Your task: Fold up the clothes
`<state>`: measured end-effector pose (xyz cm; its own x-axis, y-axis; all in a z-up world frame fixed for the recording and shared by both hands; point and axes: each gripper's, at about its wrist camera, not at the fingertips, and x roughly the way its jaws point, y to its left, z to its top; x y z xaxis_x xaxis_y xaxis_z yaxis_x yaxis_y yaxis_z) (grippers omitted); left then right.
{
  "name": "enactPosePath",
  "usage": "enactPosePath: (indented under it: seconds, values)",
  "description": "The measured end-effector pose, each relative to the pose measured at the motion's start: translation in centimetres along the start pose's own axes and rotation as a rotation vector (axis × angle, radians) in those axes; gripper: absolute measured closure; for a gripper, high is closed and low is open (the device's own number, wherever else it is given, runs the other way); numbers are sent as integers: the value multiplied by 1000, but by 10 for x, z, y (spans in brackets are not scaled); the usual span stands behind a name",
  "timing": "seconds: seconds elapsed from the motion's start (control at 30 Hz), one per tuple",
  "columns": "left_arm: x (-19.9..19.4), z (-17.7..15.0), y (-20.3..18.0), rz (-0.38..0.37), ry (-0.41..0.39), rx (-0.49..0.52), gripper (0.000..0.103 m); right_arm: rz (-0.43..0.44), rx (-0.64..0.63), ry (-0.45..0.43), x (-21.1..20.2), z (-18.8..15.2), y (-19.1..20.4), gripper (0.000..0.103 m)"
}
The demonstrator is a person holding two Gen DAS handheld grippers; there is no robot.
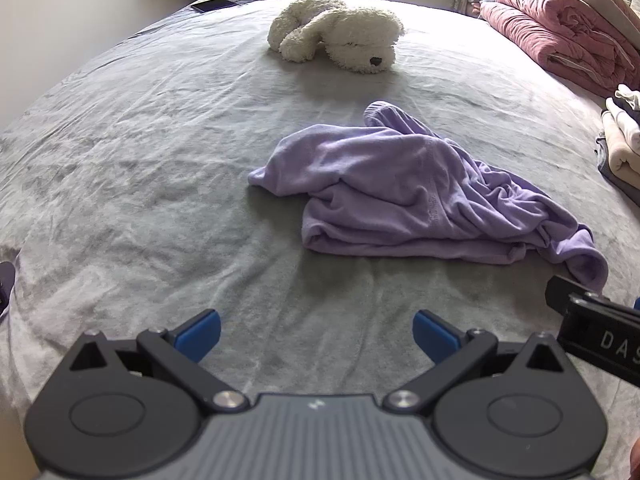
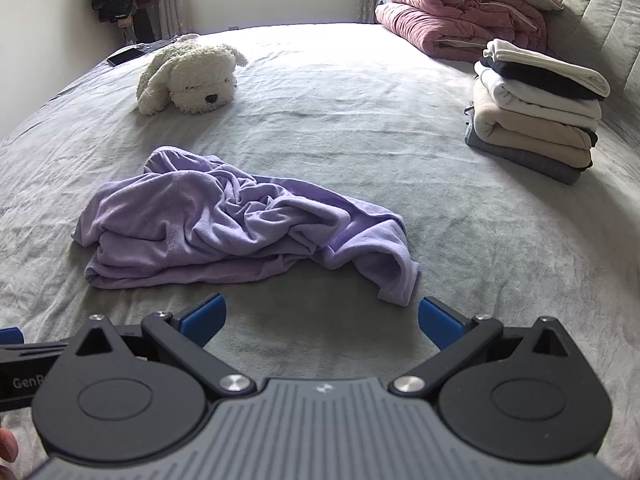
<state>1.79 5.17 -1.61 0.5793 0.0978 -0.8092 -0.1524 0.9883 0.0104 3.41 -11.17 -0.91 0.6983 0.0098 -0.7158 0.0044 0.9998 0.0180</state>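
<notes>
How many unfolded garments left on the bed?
1: the crumpled purple garment mid-bed, ahead of both open grippers, left gripper and right gripper. The folded stack sits far right; nothing else loose shows.

Crumpled purple garment on bed; right gripper fingers apart.

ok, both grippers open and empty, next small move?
Probably bring the right gripper forward onto the purple garment's nearest sleeve end. The garment lies crumpled, nothing is held, and that end lies just ahead of its open fingers.
</notes>
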Motion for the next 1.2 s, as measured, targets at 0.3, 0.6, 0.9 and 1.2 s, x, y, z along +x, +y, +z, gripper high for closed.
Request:
enactPosePath:
  seconds: [0.3,0.6,0.9,1.2]
  values:
    - [1,2,8,22,2,-8,1,15,-1,3,1,4,9,0]
    - [4,2,10,31,13,-16,1,26,-1,8,0,4,10,0]
    - [5,1,8,35,19,-10,1,26,3,12,1,4,7,0]
    - [6,1,8,37,21,-12,1,25,2,16,2,3,8,0]
